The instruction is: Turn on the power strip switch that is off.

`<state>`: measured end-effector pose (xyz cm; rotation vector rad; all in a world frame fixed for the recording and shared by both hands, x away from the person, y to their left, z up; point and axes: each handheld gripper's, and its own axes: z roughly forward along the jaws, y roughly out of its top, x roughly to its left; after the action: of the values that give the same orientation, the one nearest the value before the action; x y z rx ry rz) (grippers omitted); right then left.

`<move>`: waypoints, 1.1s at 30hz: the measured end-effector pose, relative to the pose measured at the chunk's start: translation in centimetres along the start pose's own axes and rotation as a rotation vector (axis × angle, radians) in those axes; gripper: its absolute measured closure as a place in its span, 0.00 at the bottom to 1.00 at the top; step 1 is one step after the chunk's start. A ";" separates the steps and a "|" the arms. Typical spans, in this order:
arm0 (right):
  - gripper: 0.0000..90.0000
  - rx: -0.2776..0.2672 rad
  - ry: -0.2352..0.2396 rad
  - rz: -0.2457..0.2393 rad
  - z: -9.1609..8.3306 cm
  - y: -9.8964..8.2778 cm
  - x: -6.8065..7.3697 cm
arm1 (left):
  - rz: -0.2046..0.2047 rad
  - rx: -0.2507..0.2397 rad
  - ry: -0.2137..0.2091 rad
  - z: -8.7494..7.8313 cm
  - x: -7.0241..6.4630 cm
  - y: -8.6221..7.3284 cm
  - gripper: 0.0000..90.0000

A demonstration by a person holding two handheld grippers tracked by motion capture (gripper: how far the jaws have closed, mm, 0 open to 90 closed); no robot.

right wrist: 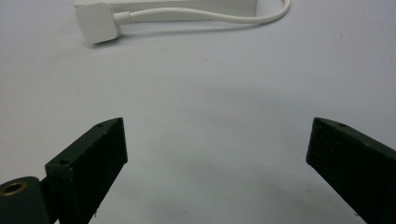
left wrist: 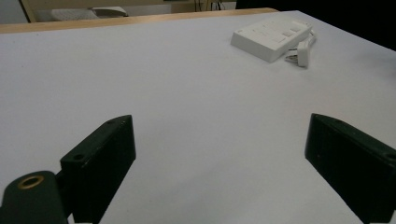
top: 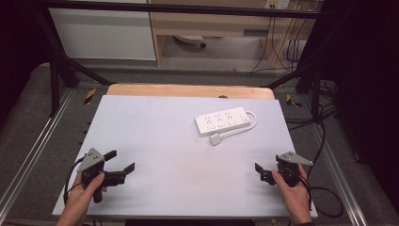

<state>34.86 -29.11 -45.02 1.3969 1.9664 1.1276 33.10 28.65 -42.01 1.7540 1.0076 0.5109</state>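
- Desk point(top: 155, 141) in the high view: a white power strip point(top: 222, 120) lies ahead of both sets of jaws, long axis slanting across, its plug point(top: 216, 139) just in front of it. The right gripper point(top: 261, 173) looks nearer than the left gripper point(top: 123, 161); both jaws spread wide, holding nothing.
- Left gripper view: strip point(left wrist: 271, 38) well ahead, off to the right of the open jaws.
- Right gripper view: plug point(right wrist: 97, 22) ahead and left of the wide-open, empty jaws, cord point(right wrist: 210, 17) running rightward. No containers here.
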 end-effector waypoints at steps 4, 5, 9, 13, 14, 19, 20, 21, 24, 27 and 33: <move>0.06 -0.005 0.006 0.005 0.0 0.0 0.0 | -0.001 0.005 0.000 0.1 -0.1 0.0 0.10; 0.06 -0.006 0.008 0.003 0.0 0.1 0.0 | -0.003 0.003 -0.002 0.1 -0.1 0.1 0.10; 0.05 -0.014 0.015 -0.002 -0.1 0.3 0.2 | -0.008 0.007 -0.003 0.1 -0.1 0.1 0.09; 0.05 -0.039 0.024 0.004 -0.4 0.5 0.3 | -0.005 0.013 0.007 0.1 0.0 0.0 0.07; 0.05 -0.039 0.024 0.004 -0.4 0.5 0.3 | -0.009 0.013 0.007 0.1 0.0 0.0 0.07; 0.05 -0.043 0.044 0.002 -0.7 0.8 0.5 | -0.016 0.014 0.015 0.0 0.3 -0.1 0.07; 0.05 -0.043 0.044 0.002 -0.7 0.8 0.5 | -0.017 0.013 0.016 0.0 0.3 -0.1 0.07; 0.05 -0.048 0.044 -0.001 -0.8 0.9 0.6 | -0.019 0.012 0.017 0.0 0.4 0.0 0.07; 0.05 -0.050 0.049 0.001 -0.9 0.9 0.7 | -0.030 0.010 0.017 -0.1 0.5 0.0 0.08; 0.05 -0.061 0.052 0.005 -1.0 1.0 0.8 | -0.039 0.008 0.015 -0.1 0.5 0.0 0.08; 0.05 -0.078 0.064 0.021 -1.2 1.2 0.8 | -0.039 0.008 0.028 -0.2 0.7 -0.2 0.08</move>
<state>34.32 -28.56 -43.32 1.3592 1.9339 1.2597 33.30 29.32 -42.19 1.7356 1.0627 0.5081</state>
